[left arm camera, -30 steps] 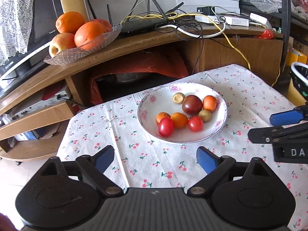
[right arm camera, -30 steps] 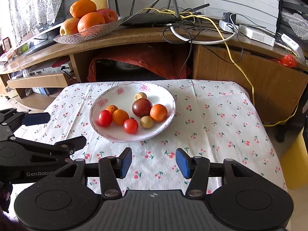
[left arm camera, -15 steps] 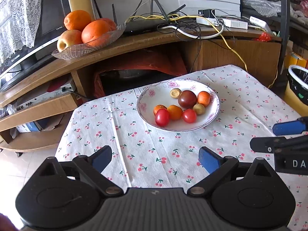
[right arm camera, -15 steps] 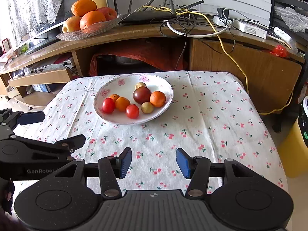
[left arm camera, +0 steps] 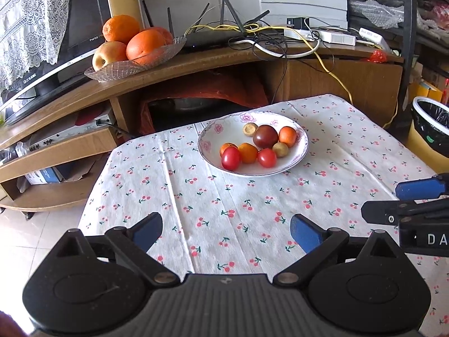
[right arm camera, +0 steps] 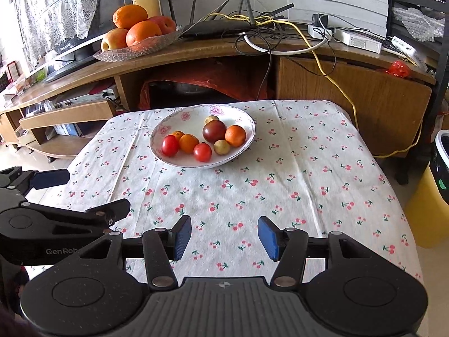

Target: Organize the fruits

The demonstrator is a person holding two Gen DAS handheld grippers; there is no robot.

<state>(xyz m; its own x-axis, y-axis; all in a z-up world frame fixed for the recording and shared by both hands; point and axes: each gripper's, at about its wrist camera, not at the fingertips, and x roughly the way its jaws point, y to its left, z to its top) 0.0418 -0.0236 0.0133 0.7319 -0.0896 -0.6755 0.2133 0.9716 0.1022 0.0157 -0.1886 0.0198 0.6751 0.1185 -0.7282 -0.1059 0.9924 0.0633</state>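
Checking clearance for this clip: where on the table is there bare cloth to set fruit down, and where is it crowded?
Bare cherry-print tablecloth runs right of the white floral bowl to the table edge, and between the bowl and the open right gripper. A narrower strip lies left of it, before the open left gripper. The bowl itself is crowded with small fruits, including a dark plum.

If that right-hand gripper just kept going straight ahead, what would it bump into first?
Probably the cherry-print tablecloth, bare ahead of the open right gripper. If it clears the cloth, the floral bowl of small fruits lies further on, slightly left. Depth is hard to judge.
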